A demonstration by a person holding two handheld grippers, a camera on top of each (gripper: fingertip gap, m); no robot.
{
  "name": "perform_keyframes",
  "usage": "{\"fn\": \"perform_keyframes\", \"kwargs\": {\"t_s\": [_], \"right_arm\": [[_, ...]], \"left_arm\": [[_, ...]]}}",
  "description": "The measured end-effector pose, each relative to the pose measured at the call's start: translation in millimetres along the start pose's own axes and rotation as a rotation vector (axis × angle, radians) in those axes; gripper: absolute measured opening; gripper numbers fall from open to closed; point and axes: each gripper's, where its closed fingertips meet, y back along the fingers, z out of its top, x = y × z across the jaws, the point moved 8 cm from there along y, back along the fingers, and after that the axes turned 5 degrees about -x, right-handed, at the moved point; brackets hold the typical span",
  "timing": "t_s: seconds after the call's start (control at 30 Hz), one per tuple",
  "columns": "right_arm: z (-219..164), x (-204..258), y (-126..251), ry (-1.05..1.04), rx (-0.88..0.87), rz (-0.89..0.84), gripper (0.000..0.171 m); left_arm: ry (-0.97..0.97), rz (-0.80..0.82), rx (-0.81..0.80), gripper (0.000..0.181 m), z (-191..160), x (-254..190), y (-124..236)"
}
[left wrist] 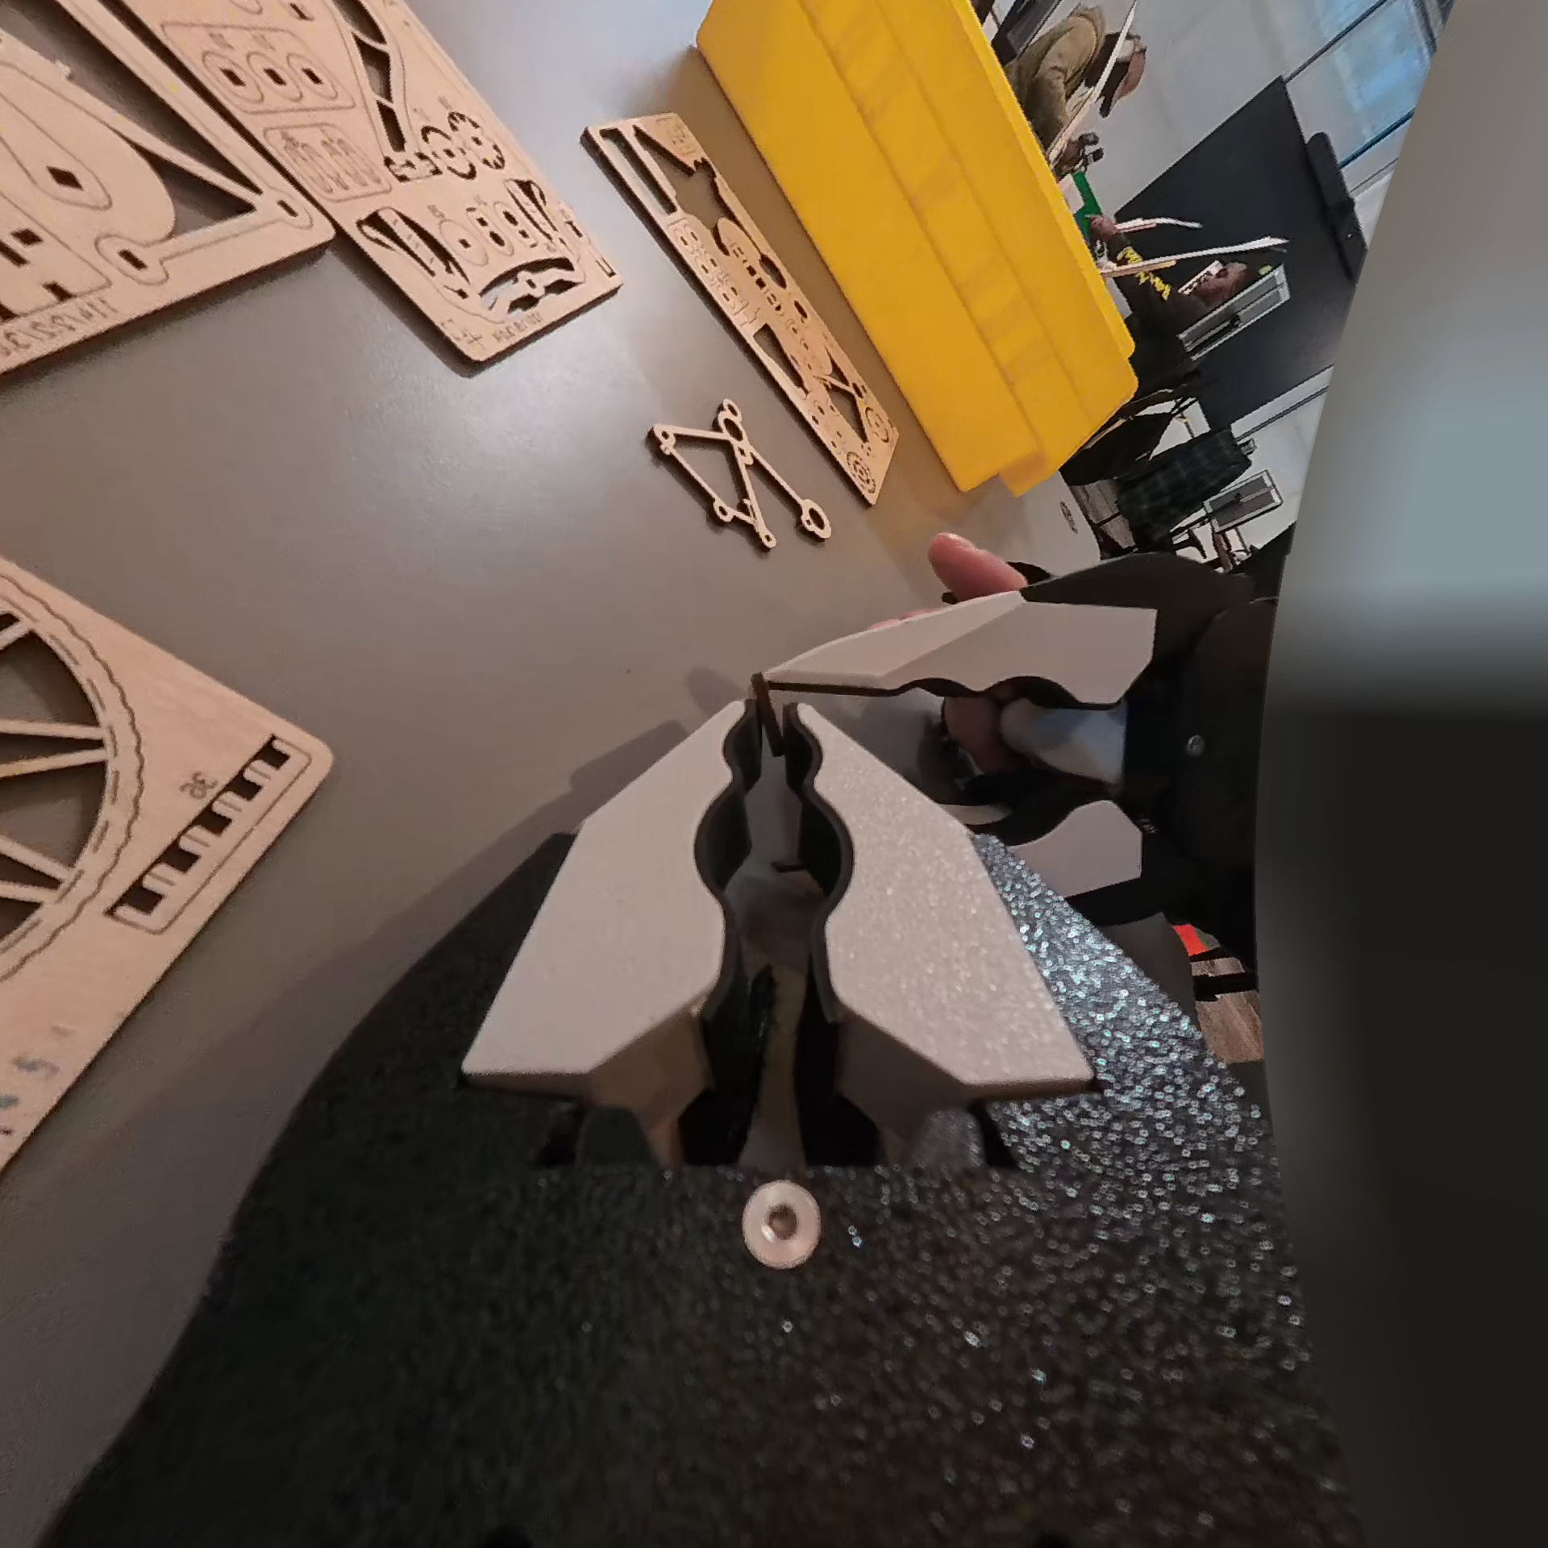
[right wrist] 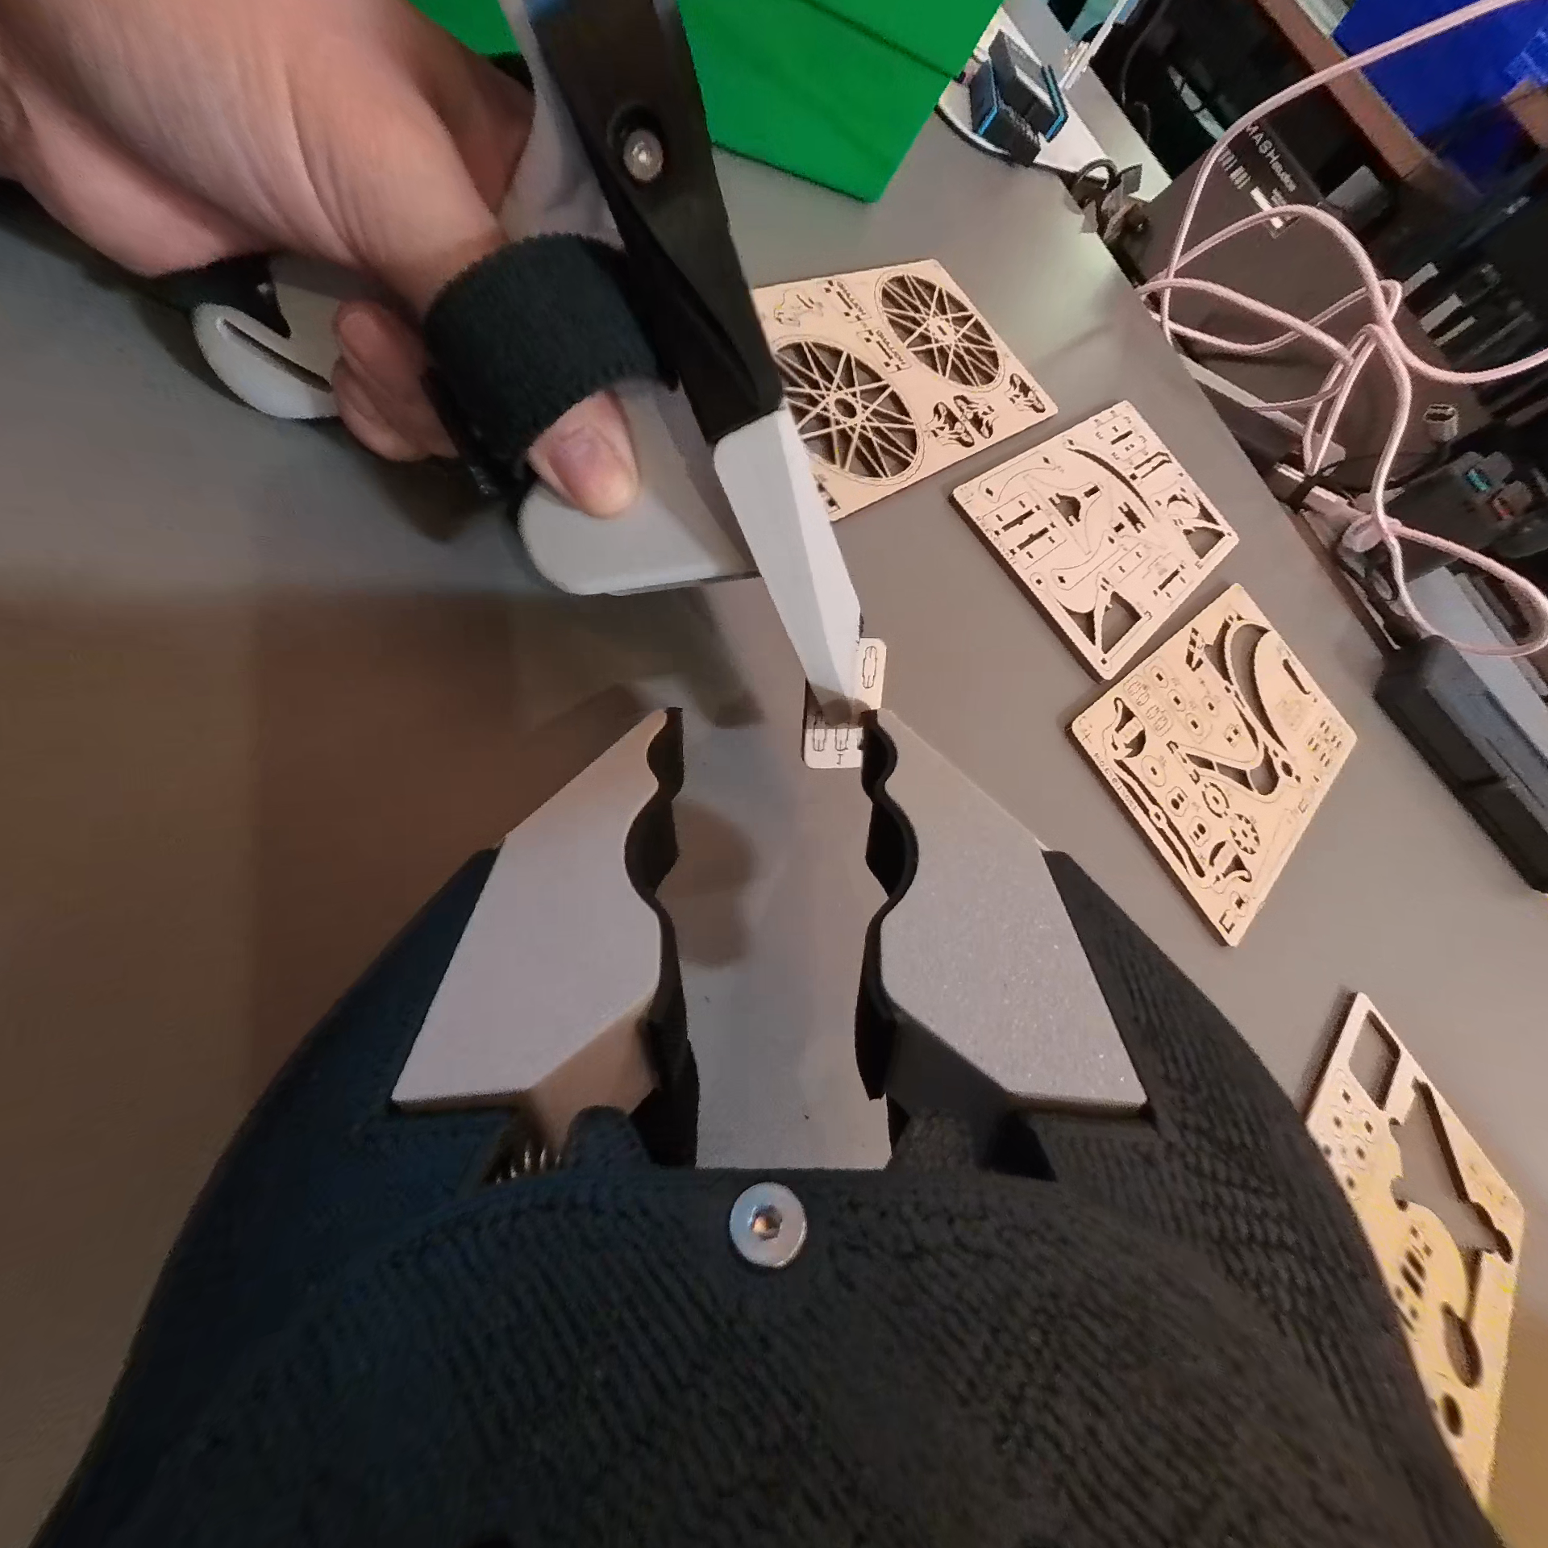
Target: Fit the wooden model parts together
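My left gripper [left wrist: 769, 719] is shut on a small flat wooden part [left wrist: 766, 704], seen edge-on between its tips. In the right wrist view the left gripper [right wrist: 825, 662] comes down from above, held by a hand, and grips the small pale engraved part [right wrist: 829, 741] above the grey table. My right gripper [right wrist: 775, 733] is open and empty, and its right fingertip touches the part's edge. In the left wrist view one of the right gripper's fingers [left wrist: 963, 649] reaches in from the right to the part.
Laser-cut wooden sheets lie on the grey table [right wrist: 251, 670]: a wheel sheet [right wrist: 905, 385], two more [right wrist: 1097, 536] [right wrist: 1215, 771], one near right [right wrist: 1416, 1240]. A loose wooden frame part [left wrist: 737, 473] lies by a yellow bin [left wrist: 913, 226]. Green box [right wrist: 821, 92] and cables [right wrist: 1340, 352] stand behind. Less than 4 cm separates the two grippers' tips.
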Motion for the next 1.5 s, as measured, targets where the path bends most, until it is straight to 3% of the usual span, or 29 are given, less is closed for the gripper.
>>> {"fn": "perform_keyframes", "kwargs": {"t_s": [0.63,1.17,1.37,1.5], "right_arm": [[-2.1,-6.6,-5.2,-0.126,0.028,0.127,0.05],[-0.2,-18.8,-0.9,-0.224,-0.054,0.182,0.045],[-6.4,-36.7,19.1,-0.375,-0.182,0.202,0.041],[-5.5,-40.8,21.1,-0.466,-0.237,0.254,0.024]], "left_arm": [[0.032,0.052,0.023,0.004,-0.6,5.1,-2.4],[-0.021,0.066,-0.017,0.003,0.4,3.0,-0.8],[-0.086,-0.048,-0.088,0.001,2.8,-7.3,4.5],[-0.072,-0.179,-0.105,0.002,4.0,-13.6,8.2]]}}
